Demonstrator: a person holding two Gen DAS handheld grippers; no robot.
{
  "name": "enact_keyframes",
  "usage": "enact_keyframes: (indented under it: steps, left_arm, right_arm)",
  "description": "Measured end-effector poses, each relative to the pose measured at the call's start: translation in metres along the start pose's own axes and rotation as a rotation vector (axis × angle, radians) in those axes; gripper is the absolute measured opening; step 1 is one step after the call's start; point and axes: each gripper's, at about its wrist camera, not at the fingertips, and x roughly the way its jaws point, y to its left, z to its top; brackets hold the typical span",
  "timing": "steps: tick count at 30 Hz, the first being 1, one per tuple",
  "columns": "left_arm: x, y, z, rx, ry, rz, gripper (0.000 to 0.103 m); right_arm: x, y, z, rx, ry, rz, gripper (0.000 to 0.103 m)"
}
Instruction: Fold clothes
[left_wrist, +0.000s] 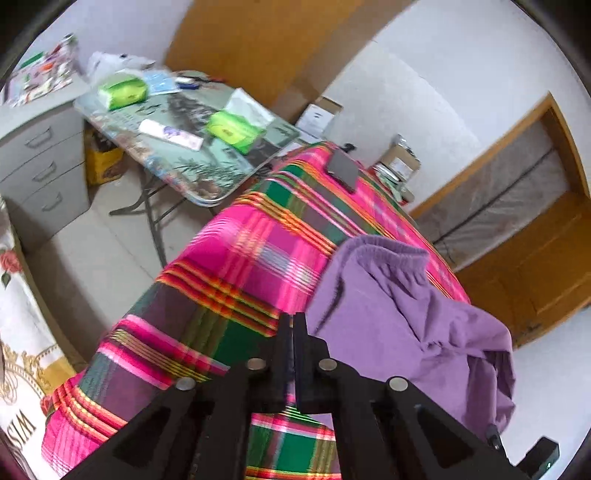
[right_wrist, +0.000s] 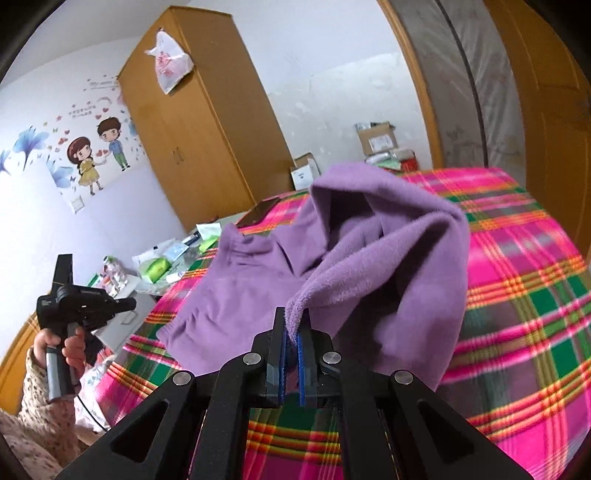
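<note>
A purple fleece garment (right_wrist: 258, 280) lies partly on the pink and green plaid cover (right_wrist: 517, 295). My right gripper (right_wrist: 293, 319) is shut on an edge of it and lifts that part up in a loose fold. In the left wrist view the garment (left_wrist: 406, 314) hangs raised at the right, over the plaid cover (left_wrist: 240, 266). My left gripper (left_wrist: 294, 321) is shut and empty, its tips just left of the garment's edge. The left gripper (right_wrist: 77, 295) also shows in the right wrist view, held in a hand away from the cloth.
A folding table (left_wrist: 192, 147) with green tissue packs (left_wrist: 122, 90) stands beyond the plaid cover, next to a grey drawer unit (left_wrist: 40, 162). A dark phone (left_wrist: 343, 170) lies on the cover's far end. A wooden wardrobe (right_wrist: 199, 147) and boxes (right_wrist: 376, 138) stand by the wall.
</note>
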Motion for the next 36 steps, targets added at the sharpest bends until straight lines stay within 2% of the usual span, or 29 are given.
enact_keyframes:
  steps: [9,13,15,18,22,26,29,34,36]
  left_arm:
    - [0.030,-0.073,-0.021,0.186,0.123,-0.083,0.003]
    - [0.049,-0.118,-0.041,0.302,0.204,-0.126,0.009]
    - [0.054,-0.139,-0.051,0.359,0.235,-0.151,0.016]
    - [0.064,-0.178,-0.068,0.462,0.292,-0.198,0.028]
    - [0.077,-0.224,-0.086,0.571,0.344,-0.246,0.030]
    - [0.089,-0.258,-0.097,0.625,0.384,-0.263,0.033]
    - [0.099,-0.278,-0.103,0.658,0.401,-0.261,0.036]
    - [0.121,-0.291,-0.108,0.646,0.448,-0.201,0.036]
    - [0.125,-0.293,-0.109,0.654,0.443,-0.182,0.036]
  right_arm:
    - [0.007,0.000,-0.025,0.008,0.052,-0.005,0.004]
    - [0.016,0.003,-0.038,-0.014,0.107,-0.001,0.004]
    - [0.017,0.004,-0.041,-0.020,0.123,0.004,0.005]
    - [0.004,0.001,-0.041,-0.039,0.114,0.004,0.007]
    - [-0.023,-0.009,-0.036,-0.035,0.069,-0.009,0.011]
    - [-0.059,-0.033,-0.027,0.010,-0.012,-0.020,0.024]
    - [-0.073,-0.054,-0.016,0.041,-0.069,-0.100,0.031]
    - [-0.061,-0.099,0.009,0.163,-0.070,-0.145,0.035]
    - [-0.049,-0.112,0.018,0.199,-0.054,-0.111,0.041]
